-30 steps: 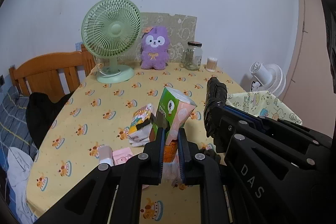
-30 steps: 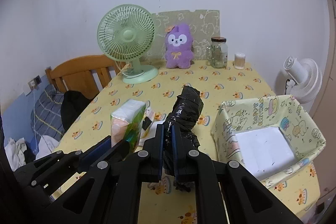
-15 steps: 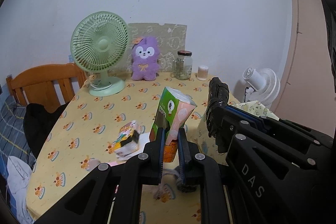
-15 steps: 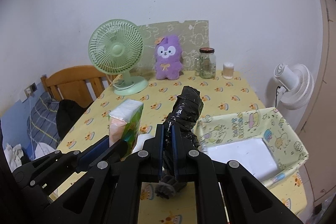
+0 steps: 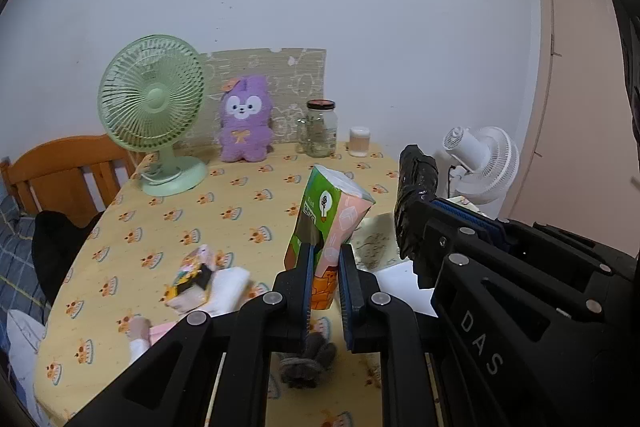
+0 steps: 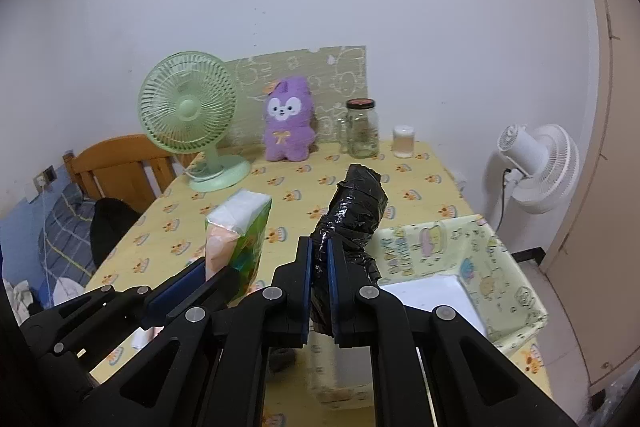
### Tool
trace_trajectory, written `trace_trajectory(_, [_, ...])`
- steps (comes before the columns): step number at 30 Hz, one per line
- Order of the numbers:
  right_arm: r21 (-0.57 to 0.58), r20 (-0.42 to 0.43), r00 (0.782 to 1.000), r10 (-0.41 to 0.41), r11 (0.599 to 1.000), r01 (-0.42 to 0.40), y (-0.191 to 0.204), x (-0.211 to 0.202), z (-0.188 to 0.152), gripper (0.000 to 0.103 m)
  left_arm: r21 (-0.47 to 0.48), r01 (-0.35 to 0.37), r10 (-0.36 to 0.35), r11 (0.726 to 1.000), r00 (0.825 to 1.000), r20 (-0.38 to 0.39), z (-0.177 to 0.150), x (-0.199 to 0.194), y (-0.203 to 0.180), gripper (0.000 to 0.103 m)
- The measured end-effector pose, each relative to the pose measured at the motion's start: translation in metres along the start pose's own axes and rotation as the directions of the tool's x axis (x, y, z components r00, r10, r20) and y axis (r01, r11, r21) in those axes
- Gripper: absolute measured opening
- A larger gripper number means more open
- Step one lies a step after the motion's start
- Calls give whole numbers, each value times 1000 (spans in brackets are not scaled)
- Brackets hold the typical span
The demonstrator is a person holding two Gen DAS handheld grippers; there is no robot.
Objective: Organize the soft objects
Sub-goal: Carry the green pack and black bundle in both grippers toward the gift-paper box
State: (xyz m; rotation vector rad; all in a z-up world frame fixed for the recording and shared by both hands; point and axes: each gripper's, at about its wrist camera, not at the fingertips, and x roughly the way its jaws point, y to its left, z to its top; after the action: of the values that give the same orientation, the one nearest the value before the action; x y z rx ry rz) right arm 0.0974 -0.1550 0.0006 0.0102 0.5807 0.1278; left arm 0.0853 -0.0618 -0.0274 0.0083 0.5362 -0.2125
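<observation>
Yellow-clothed surface, fabric bin at right. Left tool clamps tissue pack, right tool clamps black-wrapped roll; both lifted, likely bin-bound.

- The left wrist view looks forward and down along its jaws, close above the surface, toward the far wall.
- The right wrist view faces likewise, from just beside.
- Both share the green fan and purple plush toy.
</observation>
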Motion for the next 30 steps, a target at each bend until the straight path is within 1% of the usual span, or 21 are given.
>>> trace_trajectory(6, [9, 7, 999, -34, 999, 34, -23, -2, -1, 10, 10, 35, -35, 999, 999, -3, 2, 10, -19, 10])
trace_trajectory(14, [36, -11, 996, -92, 995, 92, -57, 1, -8, 10, 36, 93, -92, 995, 995, -31, -1, 29, -48, 10])
trace_trajectory(22, [67, -49, 988, -144, 987, 147, -88, 11, -17, 10, 63, 143, -138, 988, 988, -76, -4, 53, -77, 10])
trace_trajectory(30, [99, -112, 979, -169, 979, 180, -112, 31, -27, 10, 82, 157, -147, 984, 982, -120, -9, 76, -92, 10])
